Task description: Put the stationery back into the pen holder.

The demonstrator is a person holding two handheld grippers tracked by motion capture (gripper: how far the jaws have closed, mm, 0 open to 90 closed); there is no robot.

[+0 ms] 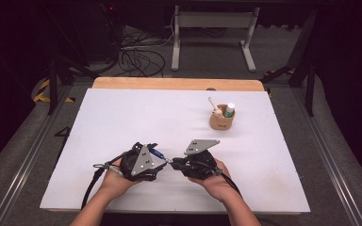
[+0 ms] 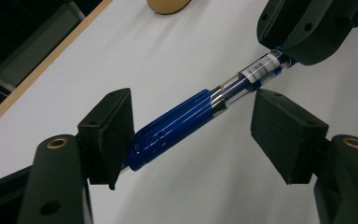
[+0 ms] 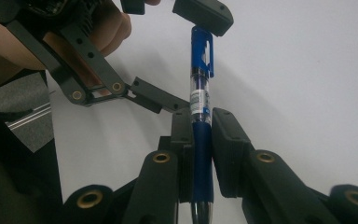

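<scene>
So there's 1 blue pen [image 3: 200,116] in play here, and it's up off the desk [image 1: 122,122], hanging between the 2 tools near the person's edge. The right tool [image 3: 200,140] has its jaws clamped tight on the pen's grip end, with the barrel running straight out along the jaws. That looks like the anchor hold to me: gripping the thick rubbery part keeps the pen from spinning or sliding.

The left tool [image 2: 193,123] is spread wide around the cap end. In its own view the blue cap with the clip sits right against 1 pad [image 2: 109,133], while the other pad [image 2: 286,133] stands apart from the pen. So it isn't gripping anything at this point. My guess is it's lined up to close on the cap, so the 2 tools can pull opposite ways and get the cap off, or it's just handing the pen across. Can't tell which.

From the high view both tools meet nose to nose, the left [image 1: 141,162] and the right [image 1: 195,162].

Further back on the right sits 1 small brown cup [image 1: 221,120] with what looks like 2 things poking out: a green-and-white tube and a pale stick. Too small to say more. It's well apart from the pen.
</scene>
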